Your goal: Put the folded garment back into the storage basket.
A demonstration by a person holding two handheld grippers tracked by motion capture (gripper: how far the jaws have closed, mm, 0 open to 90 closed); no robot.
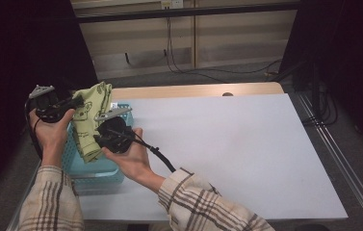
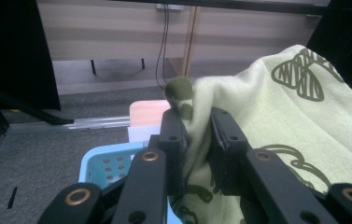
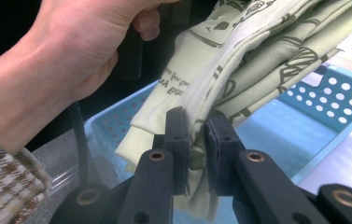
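A green cloth point(image 1: 91, 120) is pinched between both closed grippers, left point(image 2: 197, 135) and right point(image 3: 198, 135), above a blue basket point(image 1: 92, 171).

Soft matt printed cloth point(image 1: 92, 120), a glossy perforated plastic basket point(image 1: 92, 168), a smooth matt white table point(image 1: 246, 144).

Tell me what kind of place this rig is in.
Likely a lab or data-collection booth, not a home: a bare white table, black curtains at the sides, loose cables on the floor behind, and an aluminium frame rail beside the table.
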